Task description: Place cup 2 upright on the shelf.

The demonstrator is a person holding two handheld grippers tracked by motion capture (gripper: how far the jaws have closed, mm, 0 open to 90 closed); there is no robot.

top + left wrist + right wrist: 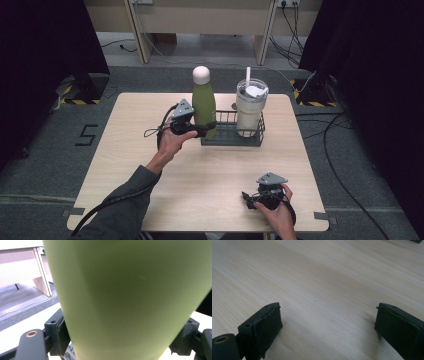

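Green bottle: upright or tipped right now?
Upright. The green bottle stands vertical, cap on top, at the wire rack's left end, with the left gripper clamped on its lower body.

Green bottle (204, 104), white cap (201, 75); black basket (231, 138).

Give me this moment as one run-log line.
left gripper: shut on green bottle | bottle: upright at wire basket left end | tumbler: in basket | right gripper: open, nothing between jaws, over table

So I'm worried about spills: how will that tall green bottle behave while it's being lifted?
The green bottle looks rigid, so it likely won't flex. Its smooth, tapering wall may slip in the left hand-held gripper. Tall and narrow, it could tip if bumped against the wire basket.
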